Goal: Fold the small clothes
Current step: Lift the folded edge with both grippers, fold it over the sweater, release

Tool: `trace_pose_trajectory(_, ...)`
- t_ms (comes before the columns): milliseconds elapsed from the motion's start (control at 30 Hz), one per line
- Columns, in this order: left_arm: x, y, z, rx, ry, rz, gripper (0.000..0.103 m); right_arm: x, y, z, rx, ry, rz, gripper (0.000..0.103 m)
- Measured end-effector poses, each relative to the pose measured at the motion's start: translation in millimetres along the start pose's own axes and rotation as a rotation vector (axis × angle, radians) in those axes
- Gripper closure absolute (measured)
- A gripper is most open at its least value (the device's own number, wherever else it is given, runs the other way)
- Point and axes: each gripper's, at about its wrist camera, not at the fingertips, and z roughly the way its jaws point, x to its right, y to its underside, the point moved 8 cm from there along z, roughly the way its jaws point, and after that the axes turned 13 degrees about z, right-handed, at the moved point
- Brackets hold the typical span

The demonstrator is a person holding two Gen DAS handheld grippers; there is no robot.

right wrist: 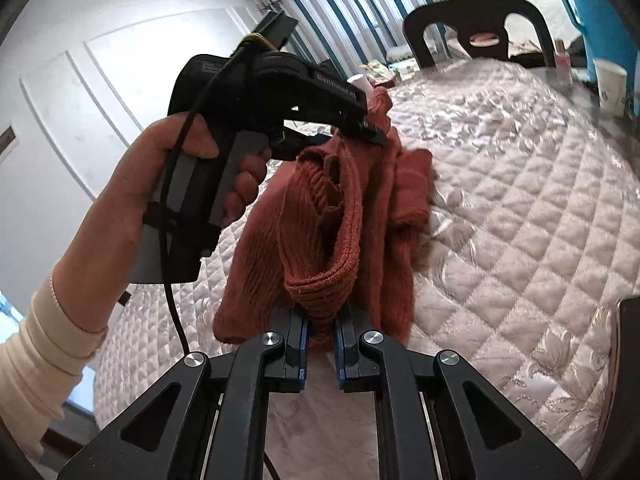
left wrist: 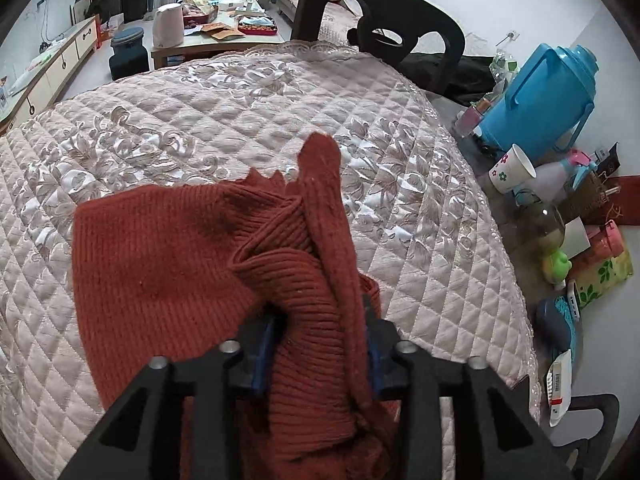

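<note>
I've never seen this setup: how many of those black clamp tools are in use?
2. The left gripper is over the quilted table with the red knit garment between its fingers; the right gripper pinches another fold.

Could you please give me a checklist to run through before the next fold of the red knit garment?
1. Right tongs clamped on the red knit garment: ok, a bunched ribbed edge sits pinched between the blue pads.
2. Left tongs gripping: not ok, cloth lies between the pads but they stand apart.
3. Garment flat: not ok, its near part is bunched and lifted; only the far part lies on the quilted cover.
4. Landing area free: ok, bare quilt beyond the garment.
5. Clutter at the table edge, such as the paper cup, clear of the cloth: ok.
</note>
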Motion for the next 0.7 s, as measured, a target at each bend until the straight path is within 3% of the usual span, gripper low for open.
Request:
trace_pose_trajectory(33,0.9,-0.8,-0.4,0.005,-0.002,0.003,0.042,1.9,0.9,0.1,-0.005,-0.002,0.006,0.093)
trace_pose_trajectory(100,4.6,-2.3,-1.5,0.017,0.011,0.012,0.033,6.5,3.7,2.6,-0.025,-0.009,0.027,0.093)
trace_pose_trajectory(300,2.7,-0.7,-19.2,0.085,-0.007,0.023,0.024,11.6,6.6,2.3,-0.031,0.017,0.037,0.091)
trace_pose_trajectory(467,-10.5,14.8,-39.8,0.137,0.0,0.003,0.019,17.2,11.1,-9.3,-0.021,0.044,0.058,0.08)
trace_pose_trajectory(567,-19.9,30.9,-47.6,0.137,-0.036,0.011,0.018,15.4,6.6,-26.6,0.061,0.111,0.022,0.078)
trace_pose_trajectory(700,-26.5,48.3,-56.8,0.152,-0.093,0.049,0.018,-11.5,-8.4,-44.0,0.171,0.074,-0.067,0.078)
